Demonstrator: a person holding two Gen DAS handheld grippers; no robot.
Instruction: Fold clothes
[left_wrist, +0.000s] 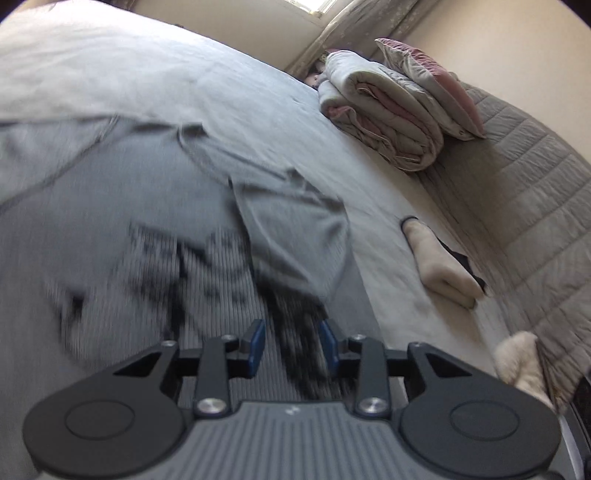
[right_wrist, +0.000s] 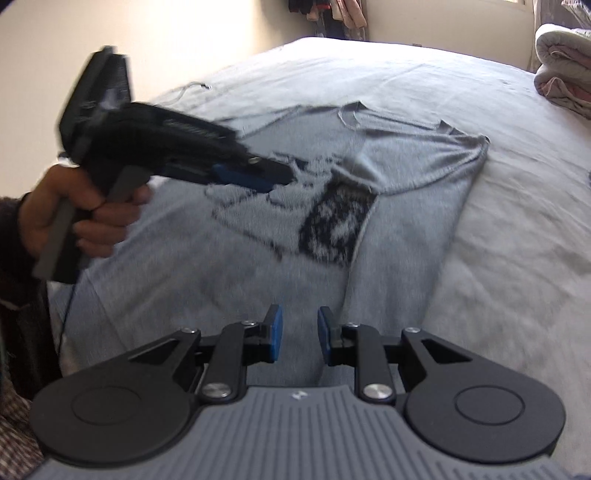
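A grey T-shirt (right_wrist: 221, 258) with a black print lies flat on the bed, collar at the far end. Its right side and sleeve (right_wrist: 417, 166) are folded in over the print. My right gripper (right_wrist: 300, 328) hovers over the shirt's near part, jaws open, nothing between the blue pads. A person's hand (right_wrist: 85, 214) holds my left gripper (right_wrist: 284, 177) above the shirt's left half. In the left wrist view the left gripper (left_wrist: 291, 347) stands open over the blurred print of the T-shirt (left_wrist: 147, 221), holding nothing.
The pale bed sheet (right_wrist: 498, 221) spreads around the shirt. A folded duvet (left_wrist: 380, 122) and a pillow (left_wrist: 436, 85) lie at the bed's far corner. Cream socks (left_wrist: 443, 266) rest beside a quilted cover (left_wrist: 535, 184). Clothes hang by the far wall (right_wrist: 332, 11).
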